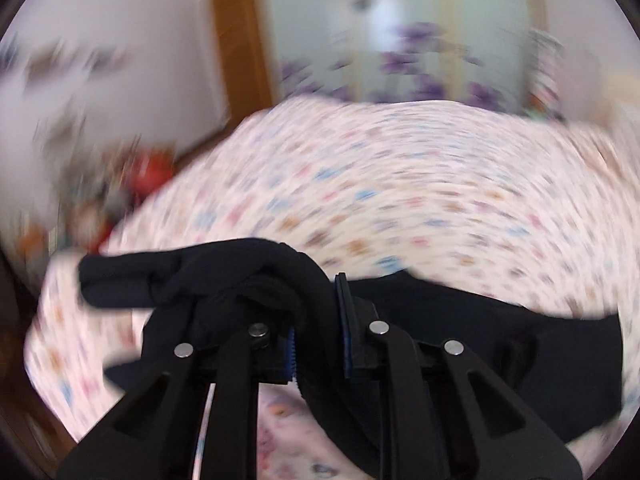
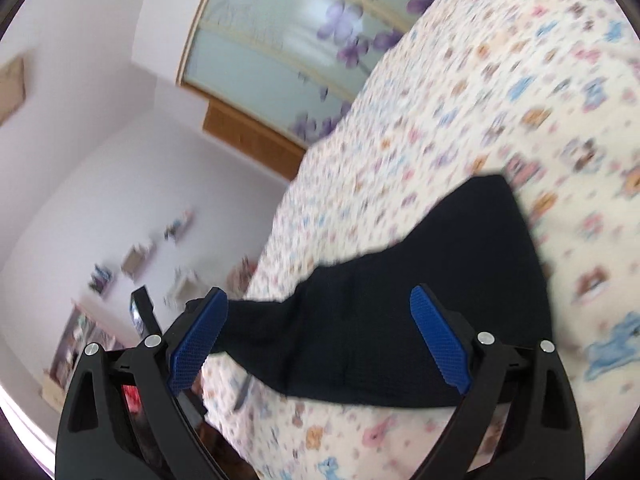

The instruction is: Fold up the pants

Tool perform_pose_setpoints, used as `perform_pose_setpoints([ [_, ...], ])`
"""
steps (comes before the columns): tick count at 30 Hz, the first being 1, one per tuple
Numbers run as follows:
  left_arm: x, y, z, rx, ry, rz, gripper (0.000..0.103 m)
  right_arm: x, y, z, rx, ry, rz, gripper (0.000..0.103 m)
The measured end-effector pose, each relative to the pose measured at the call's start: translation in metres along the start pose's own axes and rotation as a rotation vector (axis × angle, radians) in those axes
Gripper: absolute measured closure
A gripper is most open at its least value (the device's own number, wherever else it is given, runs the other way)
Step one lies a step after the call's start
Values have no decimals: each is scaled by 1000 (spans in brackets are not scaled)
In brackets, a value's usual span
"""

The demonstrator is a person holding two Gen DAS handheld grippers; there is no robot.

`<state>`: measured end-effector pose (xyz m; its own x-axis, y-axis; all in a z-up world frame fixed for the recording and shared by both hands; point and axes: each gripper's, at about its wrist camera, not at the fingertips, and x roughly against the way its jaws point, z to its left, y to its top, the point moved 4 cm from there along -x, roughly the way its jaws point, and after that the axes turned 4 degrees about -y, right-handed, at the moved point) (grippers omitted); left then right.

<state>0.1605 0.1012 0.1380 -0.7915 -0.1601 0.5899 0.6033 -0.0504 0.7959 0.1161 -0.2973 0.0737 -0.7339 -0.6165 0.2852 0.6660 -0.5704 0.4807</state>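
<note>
Black pants lie on a bed with a flower-print sheet. My left gripper is shut on a bunched end of the pants, which drapes over its left finger and is lifted off the sheet. In the right wrist view the pants lie spread on the sheet. My right gripper is open, its blue pads apart above the cloth and holding nothing. Both views are blurred by motion.
The bed's left edge drops to a floor with red and dark clutter. A white wall, a wooden door frame and a glass wardrobe with purple flowers stand behind the bed.
</note>
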Motion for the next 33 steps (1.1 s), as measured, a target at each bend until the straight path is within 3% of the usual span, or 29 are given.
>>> perform_pose_setpoints([
  [3, 26, -4, -97, -297, -72, -88, 88, 12, 12, -12, -50, -2, -57, 8],
  [4, 37, -21, -137, -401, -162, -96, 88, 15, 15, -17, -64, -6, -67, 8],
  [7, 49, -79, -209, -586, -338, -53, 88, 21, 22, -30, -98, -43, -94, 8],
  [10, 43, -143, -249, -710, -430, 34, 88, 28, 25, -45, -134, -71, -110, 8],
  [14, 36, -162, -251, -659, -480, 54, 87, 27, 25, -55, -158, -87, -72, 8],
  [19, 36, -161, -242, -595, -510, 64, 87, 7, 15, -61, -215, -43, 71, 8],
  [25, 39, -167, -241, -551, -524, 30, 82, 5, 0, -40, -135, -25, 182, 8],
  [28, 43, -166, -233, -472, -587, 22, 71, 16, -2, -23, -34, -42, 180, 8],
  [29, 47, -167, -229, -449, -605, 18, 61, 19, -3, -21, -13, -45, 182, 8],
  [30, 53, -166, -223, -417, -626, 1, 44, 20, -5, -18, 8, -51, 191, 8],
  [33, 73, -157, -200, -302, -666, -83, 24, 20, -10, -20, 14, -57, 230, 8],
])
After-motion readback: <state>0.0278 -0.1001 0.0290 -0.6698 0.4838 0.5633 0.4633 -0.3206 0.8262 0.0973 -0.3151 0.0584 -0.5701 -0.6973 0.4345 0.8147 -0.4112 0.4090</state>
